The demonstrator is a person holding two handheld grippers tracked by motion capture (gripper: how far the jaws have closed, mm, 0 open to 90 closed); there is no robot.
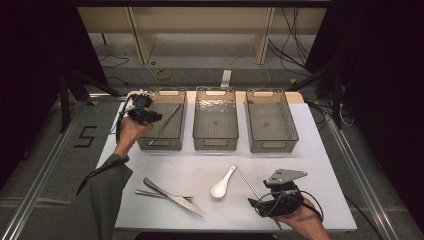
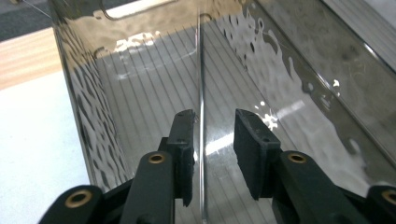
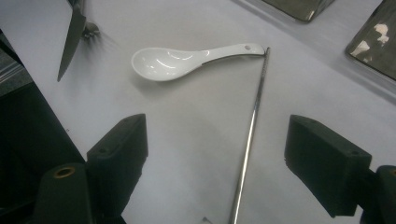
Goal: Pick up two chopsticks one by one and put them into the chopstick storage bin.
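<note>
Your left gripper (image 2: 212,128) hangs over the left bin (image 1: 150,142), jaws parted around a chopstick (image 2: 201,93) without pressing it. From above, that chopstick (image 1: 165,125) leans inside the bin. Your right gripper (image 3: 217,154) gapes wide above a second chopstick (image 3: 252,126) touching the spoon (image 3: 163,63).
</note>
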